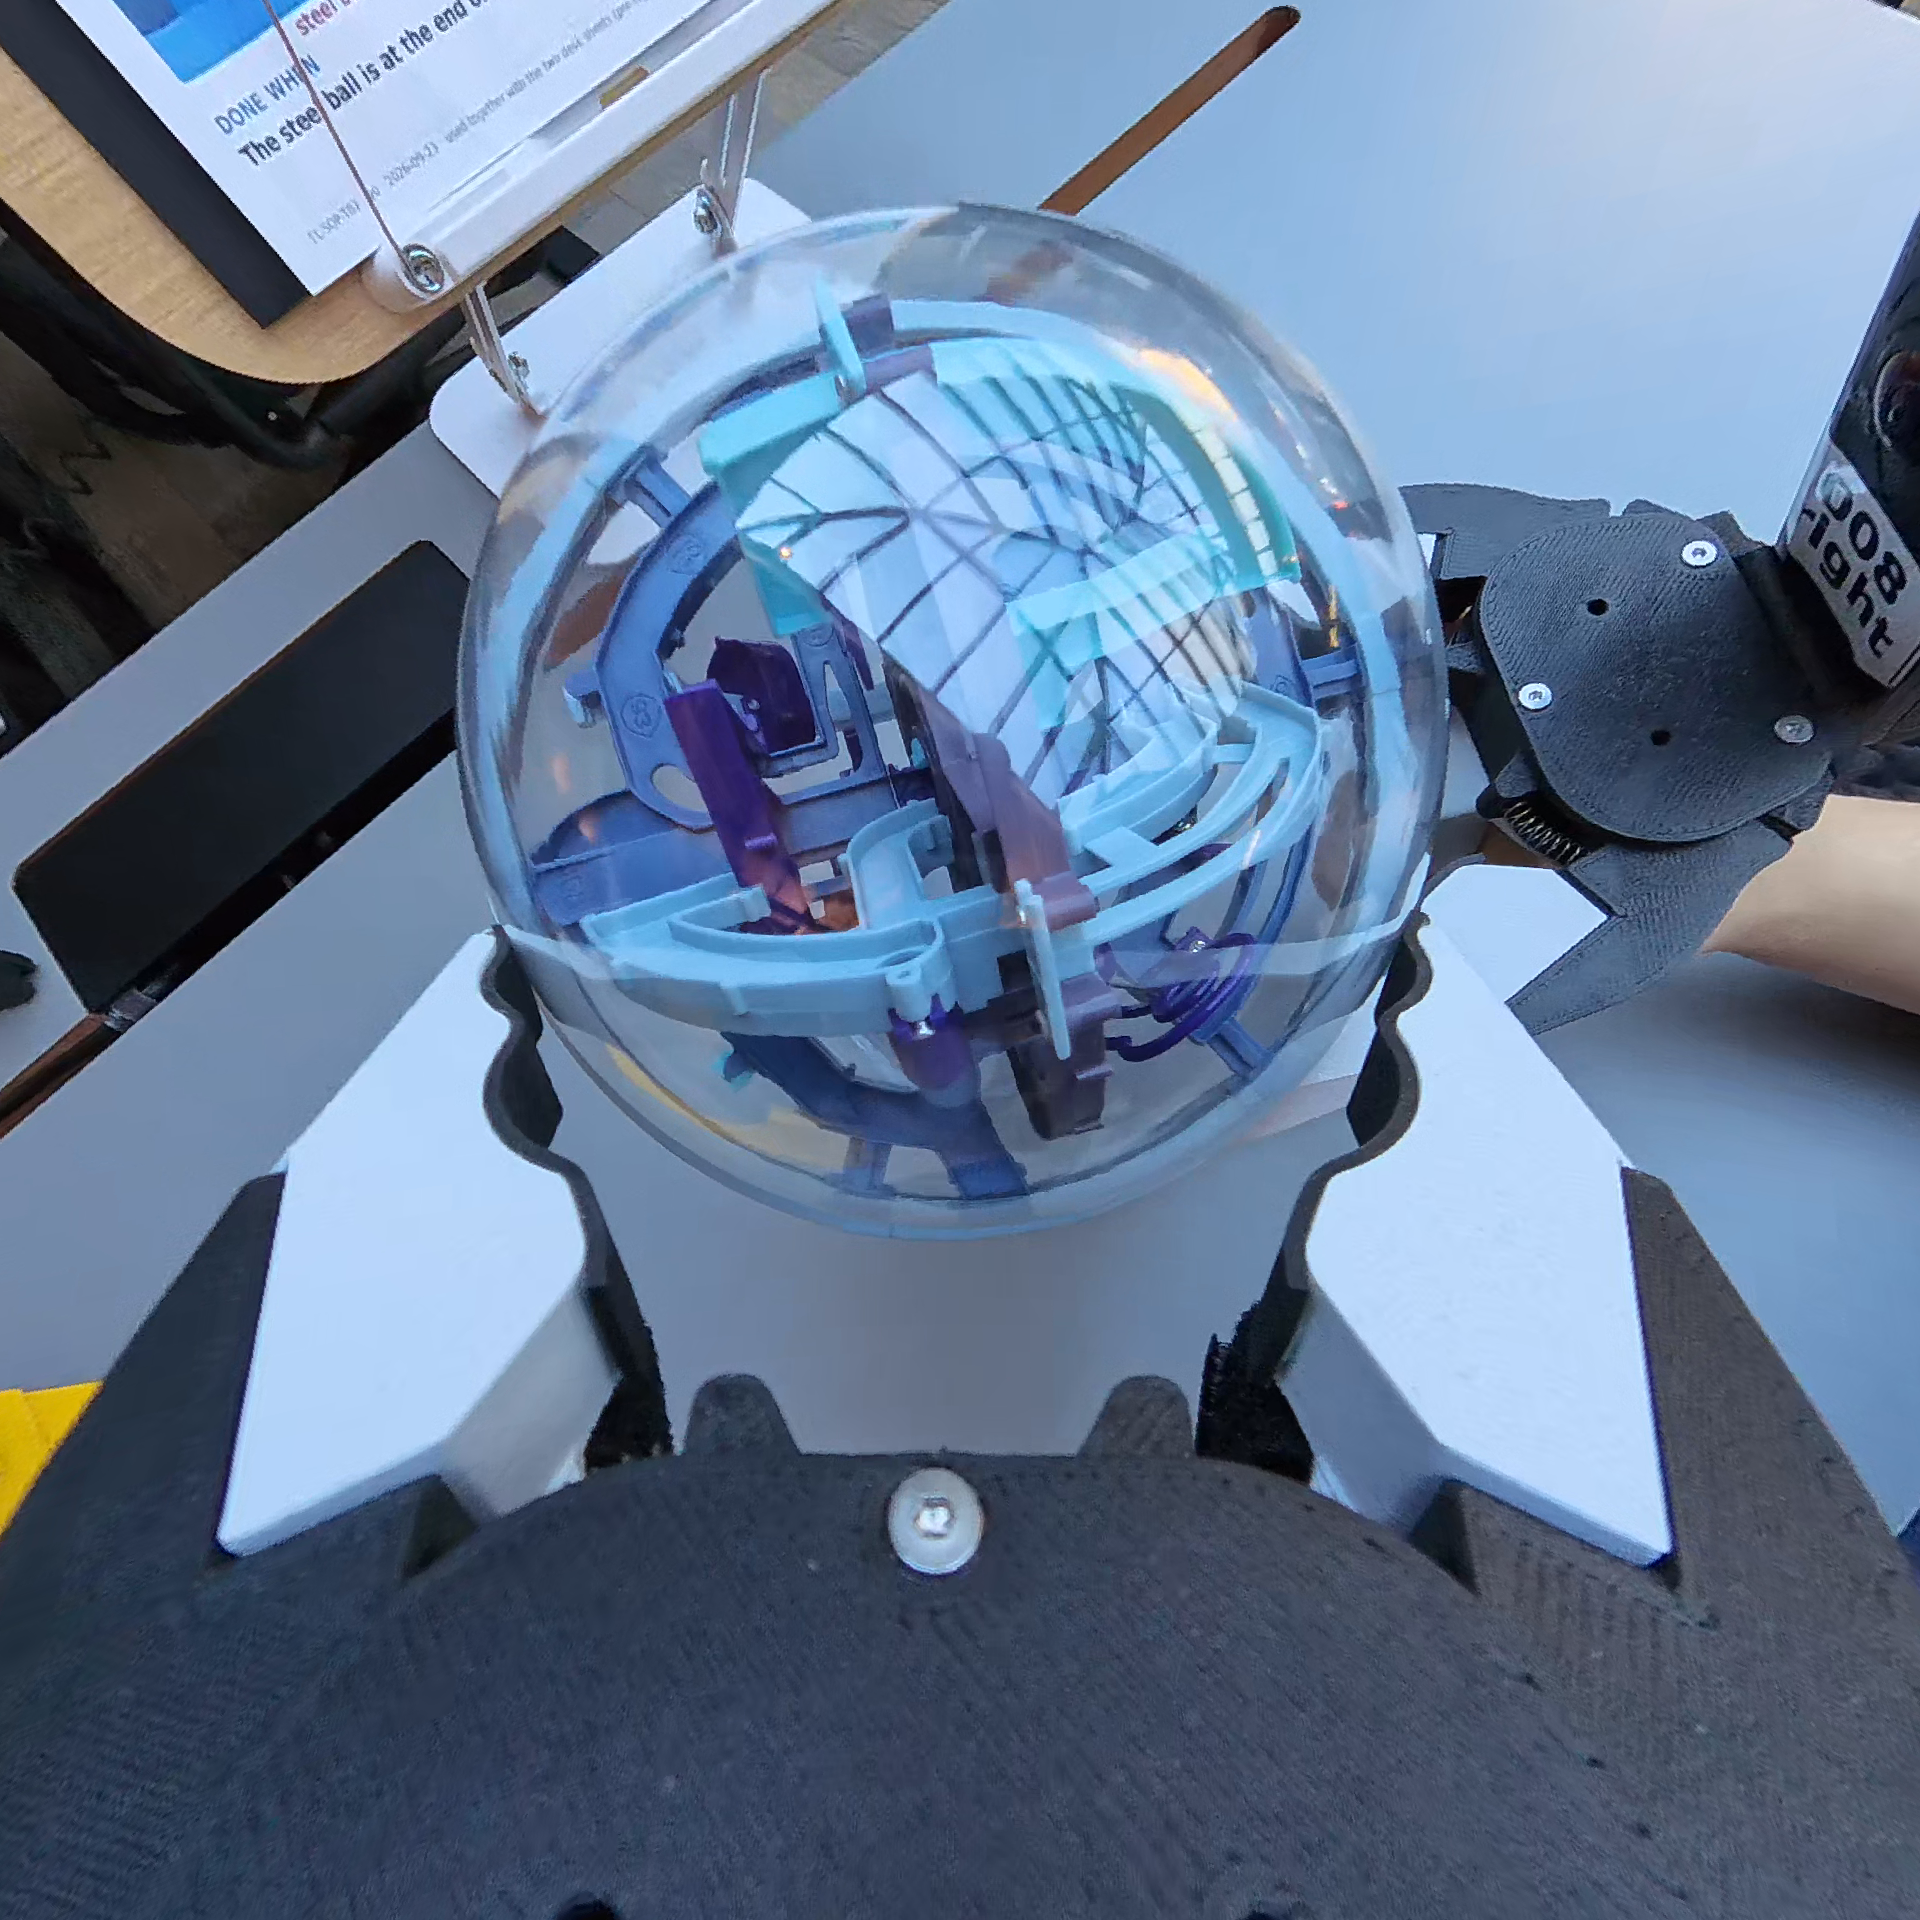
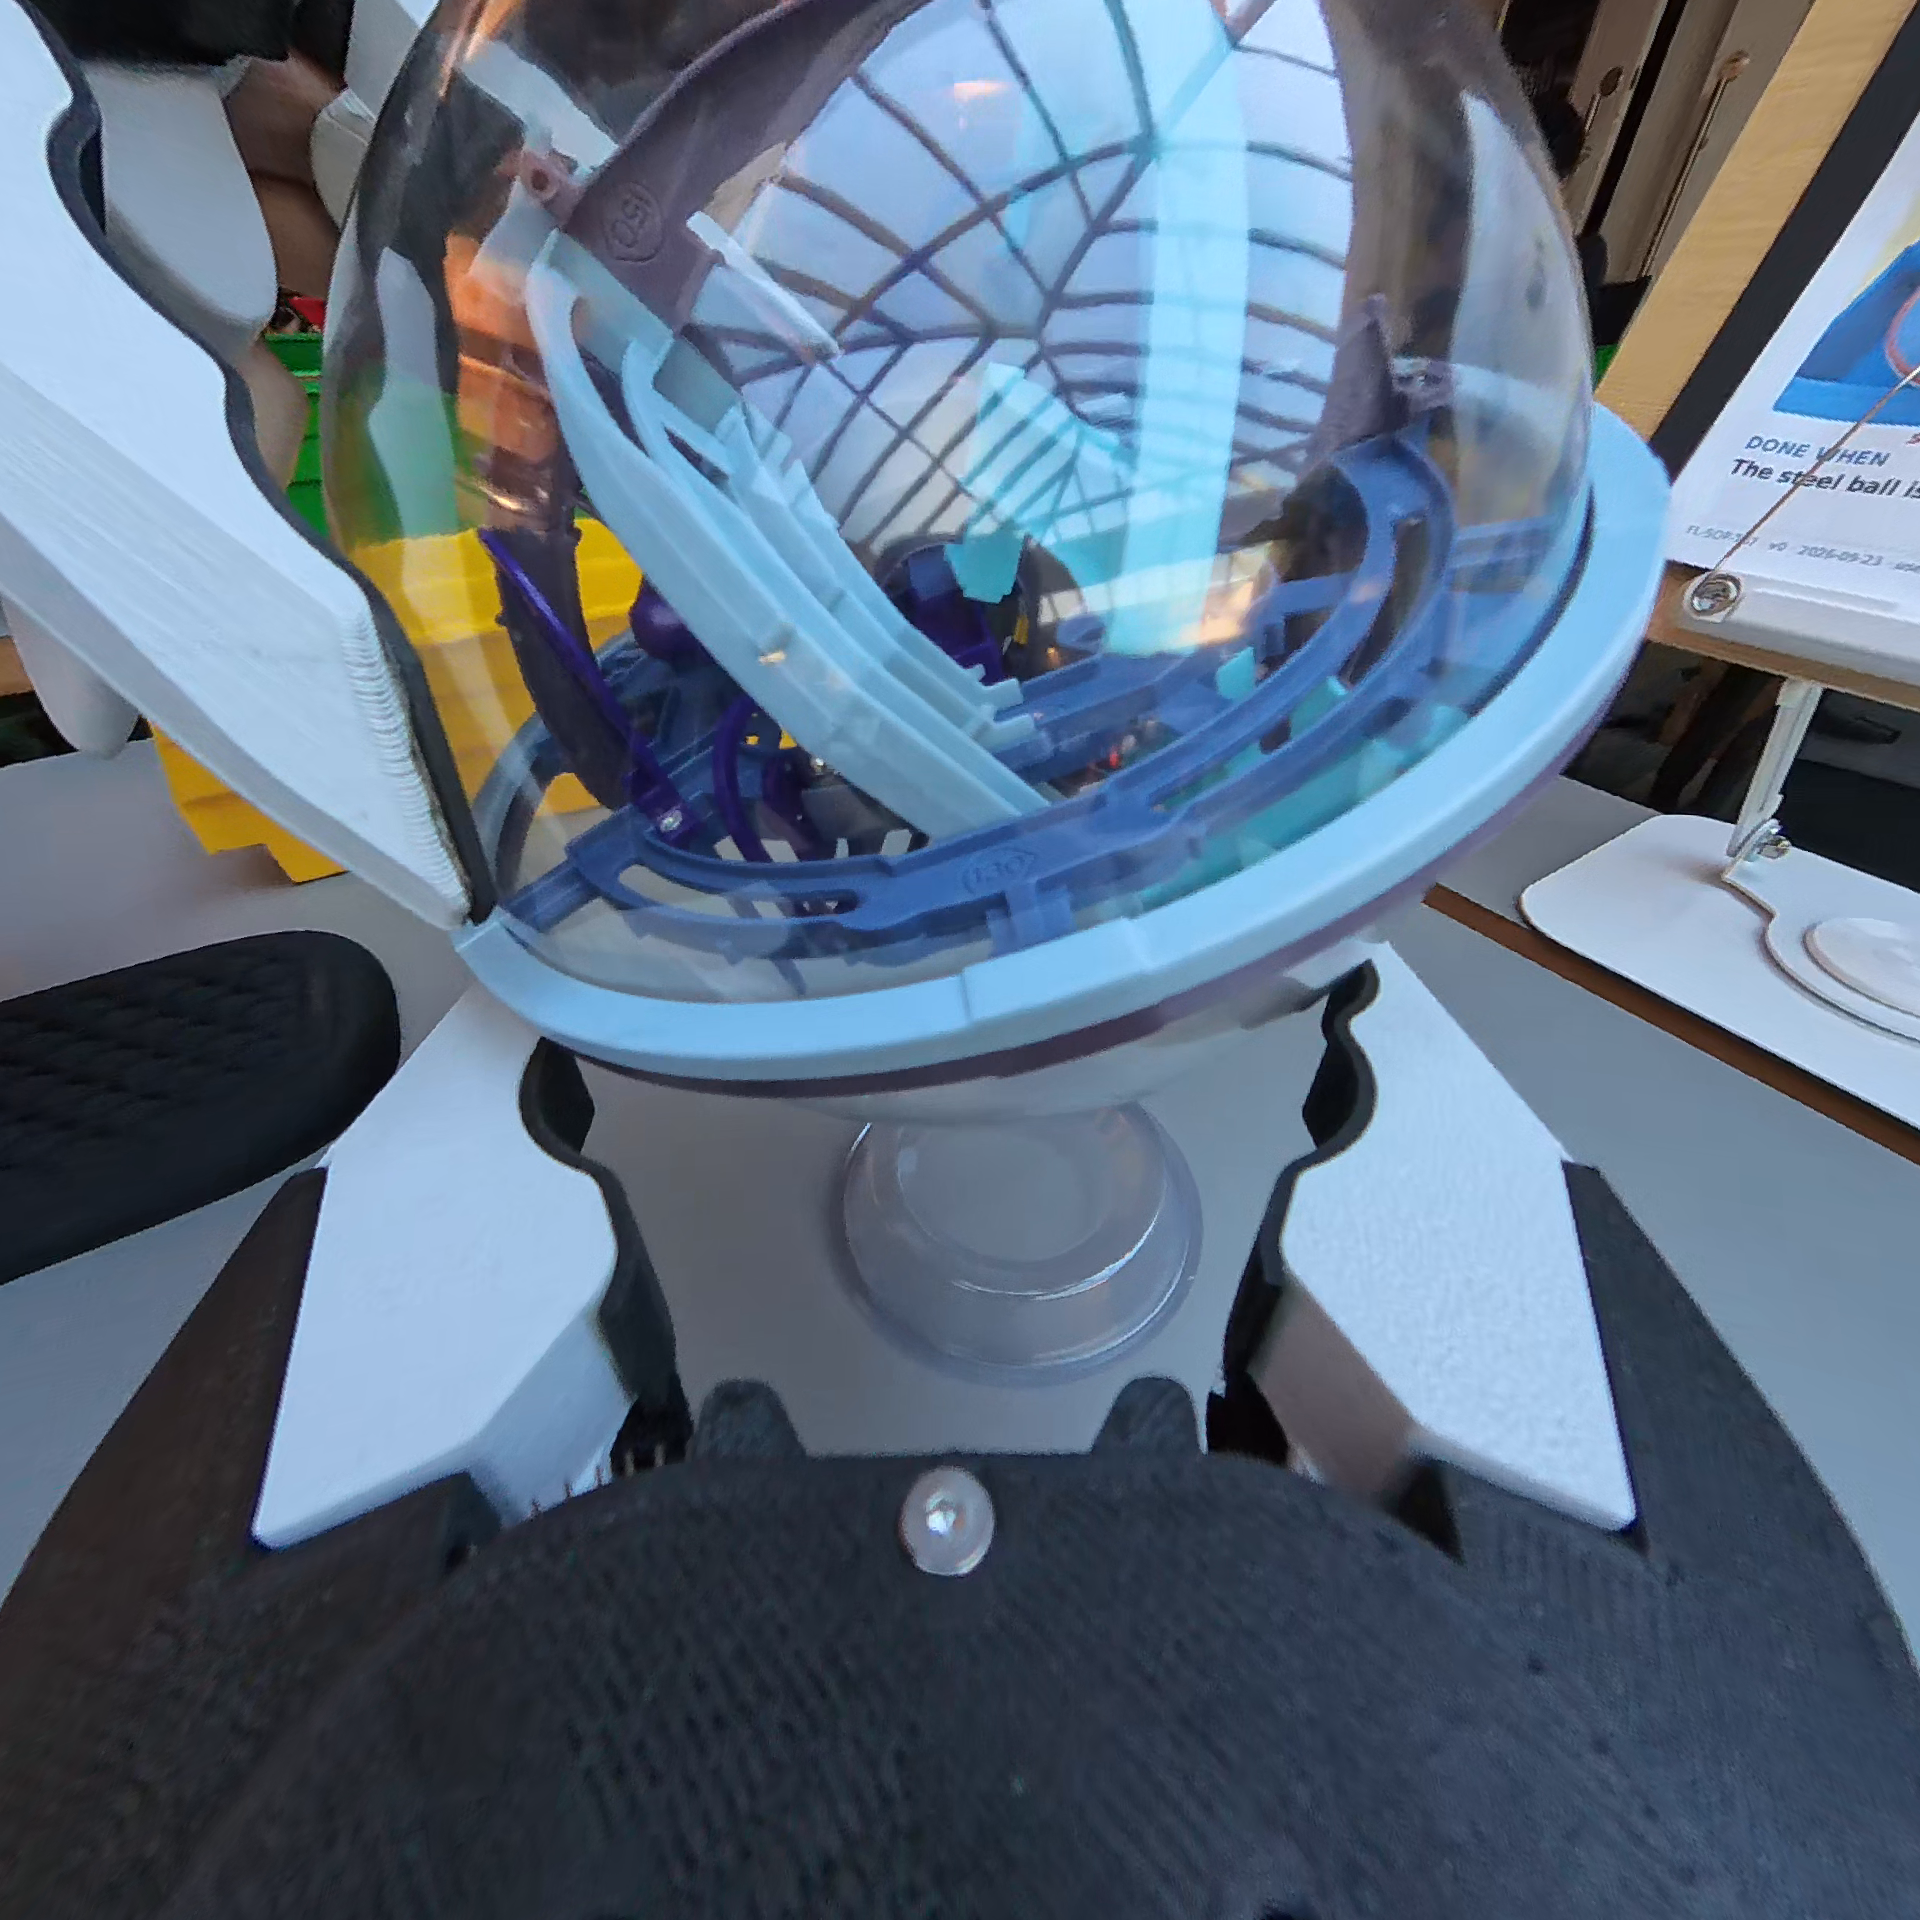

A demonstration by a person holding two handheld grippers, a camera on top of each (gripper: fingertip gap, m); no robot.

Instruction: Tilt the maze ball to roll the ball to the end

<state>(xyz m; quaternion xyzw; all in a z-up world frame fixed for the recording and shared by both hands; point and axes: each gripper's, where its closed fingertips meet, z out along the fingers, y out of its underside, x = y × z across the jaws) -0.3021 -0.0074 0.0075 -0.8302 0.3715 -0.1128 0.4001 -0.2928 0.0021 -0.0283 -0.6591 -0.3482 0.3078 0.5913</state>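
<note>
The maze ball (image 1: pixel 951 675) is a clear sphere with light blue, dark blue and purple tracks inside. In the left wrist view my left gripper (image 1: pixel 951 987) is shut on it, with a black pad pressed on each side of its lower half. The right gripper's black body (image 1: pixel 1652 707) sits at the ball's right side. In the right wrist view the ball (image 2: pixel 987 468) is tilted, its pale blue rim sloping up to the right. My right gripper (image 2: pixel 945 1049) clasps its underside. The left gripper's white finger (image 2: pixel 260 644) touches its left side. I cannot make out the steel ball.
A clear round stand (image 2: pixel 1018 1257) sits on the grey table (image 1: pixel 1558 260) below the ball. A printed sheet on a white holder (image 2: pixel 1829 499) stands behind, also in the left wrist view (image 1: pixel 416 135). A yellow bin (image 2: pixel 239 800) and a black chair part (image 2: pixel 156 1081) are at the left. A hand (image 1: pixel 1829 894) shows at the right.
</note>
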